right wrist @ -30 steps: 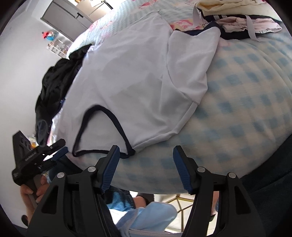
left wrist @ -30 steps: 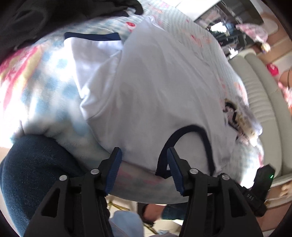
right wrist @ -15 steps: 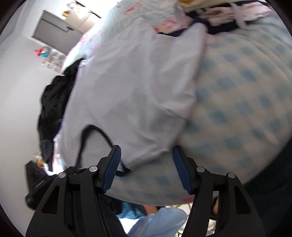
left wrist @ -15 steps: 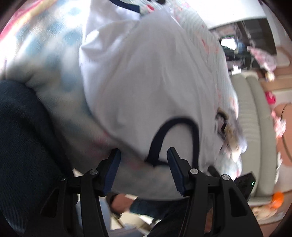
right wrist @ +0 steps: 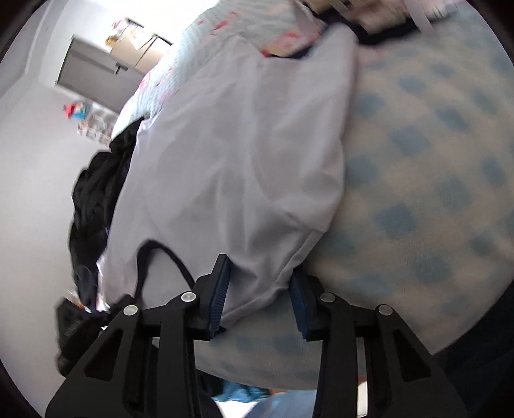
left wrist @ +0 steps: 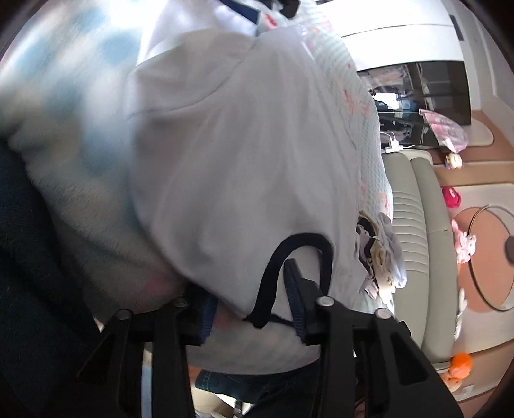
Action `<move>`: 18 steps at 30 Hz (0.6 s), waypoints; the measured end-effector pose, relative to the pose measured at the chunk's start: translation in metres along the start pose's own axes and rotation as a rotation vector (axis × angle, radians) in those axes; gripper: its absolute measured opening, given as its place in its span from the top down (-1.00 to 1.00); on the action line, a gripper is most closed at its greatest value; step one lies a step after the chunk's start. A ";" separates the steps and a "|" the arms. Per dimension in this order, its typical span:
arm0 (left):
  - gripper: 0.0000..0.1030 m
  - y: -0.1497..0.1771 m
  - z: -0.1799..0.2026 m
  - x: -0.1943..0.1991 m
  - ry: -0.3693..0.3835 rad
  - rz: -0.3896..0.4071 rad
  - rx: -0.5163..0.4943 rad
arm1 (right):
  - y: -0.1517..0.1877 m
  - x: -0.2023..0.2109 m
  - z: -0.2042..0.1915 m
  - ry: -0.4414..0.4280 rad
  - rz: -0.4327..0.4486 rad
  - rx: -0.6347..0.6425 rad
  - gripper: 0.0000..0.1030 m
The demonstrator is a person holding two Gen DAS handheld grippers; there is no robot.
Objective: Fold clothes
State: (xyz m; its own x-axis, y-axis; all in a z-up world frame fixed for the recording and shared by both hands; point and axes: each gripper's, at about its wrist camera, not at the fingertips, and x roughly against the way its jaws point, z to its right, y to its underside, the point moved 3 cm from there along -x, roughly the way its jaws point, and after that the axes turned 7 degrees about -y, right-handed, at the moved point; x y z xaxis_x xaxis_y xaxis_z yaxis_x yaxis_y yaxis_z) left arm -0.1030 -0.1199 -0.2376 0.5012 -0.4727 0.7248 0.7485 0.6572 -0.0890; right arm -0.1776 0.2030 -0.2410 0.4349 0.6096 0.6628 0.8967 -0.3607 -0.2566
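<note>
A white t-shirt (left wrist: 231,167) with a navy collar (left wrist: 298,254) lies on a blue-checked blanket (left wrist: 64,106); its sleeves are folded in. My left gripper (left wrist: 250,305) is open, its jaws on either side of the shoulder left of the collar. In the right wrist view the same shirt (right wrist: 231,167) lies on the blanket (right wrist: 433,180). My right gripper (right wrist: 260,299) is open, its jaws on either side of the other shoulder, right of the collar (right wrist: 160,257). Cloth covers part of both left fingers.
A black garment (right wrist: 96,193) lies beyond the shirt's left edge. More clothes (right wrist: 369,19) lie at the far end of the bed. A small pile of clothes (left wrist: 382,257) sits by the grey padded bed frame (left wrist: 417,244). My jeans-clad leg (left wrist: 35,289) is close on the left.
Both grippers have moved forward onto the shirt's shoulders, so the cloth now sits between the open jaws. The jaws have stayed open.
</note>
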 end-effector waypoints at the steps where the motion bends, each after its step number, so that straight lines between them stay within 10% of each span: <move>1: 0.66 -0.002 0.002 0.004 -0.009 0.016 -0.028 | -0.002 -0.002 0.000 -0.006 -0.003 -0.003 0.30; 9: 0.52 -0.010 0.003 -0.008 -0.031 -0.015 -0.060 | -0.005 -0.006 -0.007 0.003 -0.010 0.052 0.44; 18: 0.87 -0.007 0.029 0.016 -0.163 0.055 -0.242 | 0.001 0.025 -0.027 0.113 0.037 0.250 0.88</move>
State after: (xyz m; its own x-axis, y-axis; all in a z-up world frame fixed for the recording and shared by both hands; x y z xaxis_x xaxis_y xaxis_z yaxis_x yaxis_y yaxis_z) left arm -0.1131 -0.1146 -0.2057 0.4821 -0.3269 0.8128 0.8137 0.5110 -0.2771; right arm -0.1684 0.1989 -0.2052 0.4685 0.5116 0.7203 0.8789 -0.1877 -0.4385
